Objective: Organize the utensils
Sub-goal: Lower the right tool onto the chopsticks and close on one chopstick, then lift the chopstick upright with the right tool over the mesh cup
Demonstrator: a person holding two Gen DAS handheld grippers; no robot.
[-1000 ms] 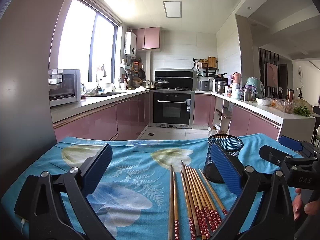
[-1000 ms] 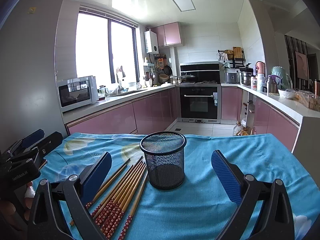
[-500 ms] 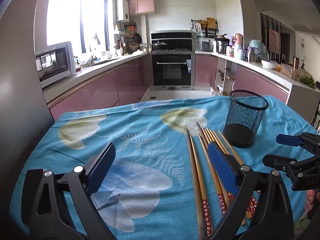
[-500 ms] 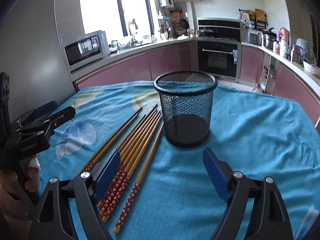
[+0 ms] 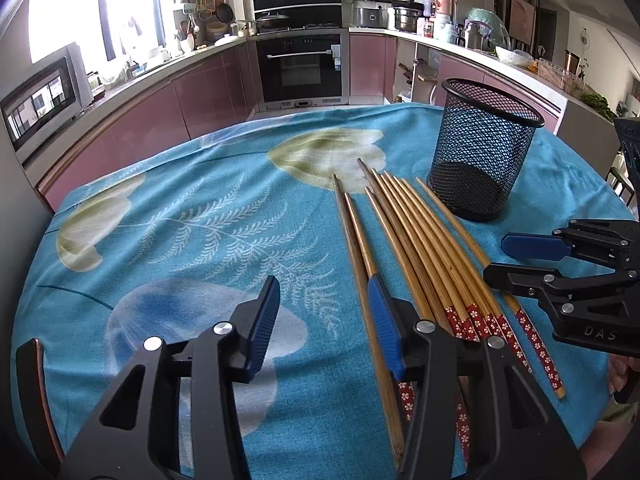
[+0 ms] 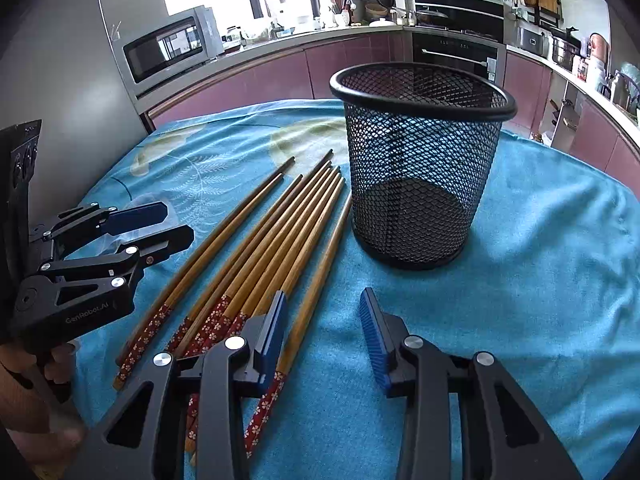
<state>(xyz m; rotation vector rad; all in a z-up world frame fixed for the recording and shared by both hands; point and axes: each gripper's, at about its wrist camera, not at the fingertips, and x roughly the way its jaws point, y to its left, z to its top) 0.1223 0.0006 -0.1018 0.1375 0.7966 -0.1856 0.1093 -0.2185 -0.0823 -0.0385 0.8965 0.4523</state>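
Both claws, the left gripper (image 5: 324,320) and right gripper (image 6: 322,332), hung apart and empty over the chopsticks (image 6: 256,256), which lay beside the empty mesh cup (image 6: 420,168). Pickup seemed in hand; next, closing on one chopstick.

**A home kitchen**

Pink cabinets (image 5: 208,92) run under a pale countertop (image 6: 280,46) along the walls, with a built-in oven (image 5: 302,66), a microwave (image 6: 168,50), and pots and jars (crowded on the right-hand counter). A floral blue tablecloth (image 5: 200,220) covers the table.
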